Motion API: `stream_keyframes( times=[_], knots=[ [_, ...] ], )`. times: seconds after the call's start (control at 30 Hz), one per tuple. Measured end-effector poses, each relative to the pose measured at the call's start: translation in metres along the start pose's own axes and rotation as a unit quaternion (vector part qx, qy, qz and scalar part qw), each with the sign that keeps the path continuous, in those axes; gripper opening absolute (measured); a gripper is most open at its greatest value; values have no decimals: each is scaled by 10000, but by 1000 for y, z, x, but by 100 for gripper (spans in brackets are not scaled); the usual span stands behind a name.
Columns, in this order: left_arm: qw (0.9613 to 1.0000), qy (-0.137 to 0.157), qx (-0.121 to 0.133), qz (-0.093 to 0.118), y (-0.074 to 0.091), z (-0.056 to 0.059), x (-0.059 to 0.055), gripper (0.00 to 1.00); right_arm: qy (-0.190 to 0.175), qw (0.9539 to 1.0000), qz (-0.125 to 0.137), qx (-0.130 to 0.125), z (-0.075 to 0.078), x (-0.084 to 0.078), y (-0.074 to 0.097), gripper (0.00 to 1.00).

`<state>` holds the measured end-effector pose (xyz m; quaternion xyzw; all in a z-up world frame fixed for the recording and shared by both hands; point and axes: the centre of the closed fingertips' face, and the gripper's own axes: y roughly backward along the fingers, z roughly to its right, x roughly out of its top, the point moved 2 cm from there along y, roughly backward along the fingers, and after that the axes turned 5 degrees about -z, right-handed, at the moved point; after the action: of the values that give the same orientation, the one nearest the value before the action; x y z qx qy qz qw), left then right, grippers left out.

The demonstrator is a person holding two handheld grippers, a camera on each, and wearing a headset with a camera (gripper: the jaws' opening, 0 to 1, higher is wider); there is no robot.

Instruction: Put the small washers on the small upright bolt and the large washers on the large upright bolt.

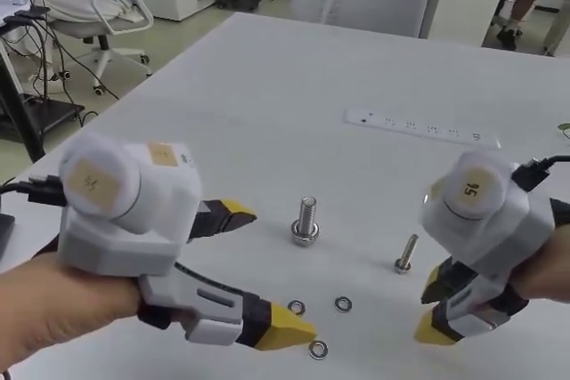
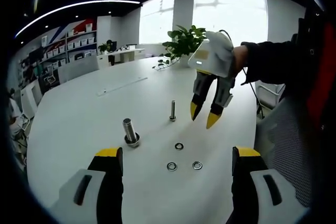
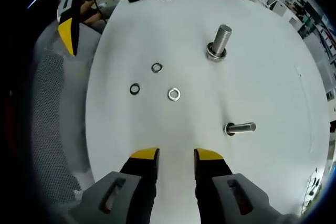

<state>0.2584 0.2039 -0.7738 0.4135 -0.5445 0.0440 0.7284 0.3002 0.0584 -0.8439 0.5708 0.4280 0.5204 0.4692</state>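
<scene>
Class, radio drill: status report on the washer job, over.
Left gripper wide open, right gripper open, both empty. Three washers loose on table; large bolt and small bolt upright. Nothing blocking washers.

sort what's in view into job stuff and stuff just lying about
For the job: large upright steel bolt; small upright steel bolt; three loose metal ring washers.
Just lying about: long white power strip; leafy green potted plant.
</scene>
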Motion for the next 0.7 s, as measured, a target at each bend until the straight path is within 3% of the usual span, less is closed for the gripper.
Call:
stream_keyframes(
  times=[0.33,0.7],
  knots=[
    [10000,-16,33,43,2,0,2,86,346,9994,70,4,-8,30,1,28],
    [10000,-21,47,67,3,-1,3,86,755,9971,-47,-20,-8,63,-15,26]
  ],
)
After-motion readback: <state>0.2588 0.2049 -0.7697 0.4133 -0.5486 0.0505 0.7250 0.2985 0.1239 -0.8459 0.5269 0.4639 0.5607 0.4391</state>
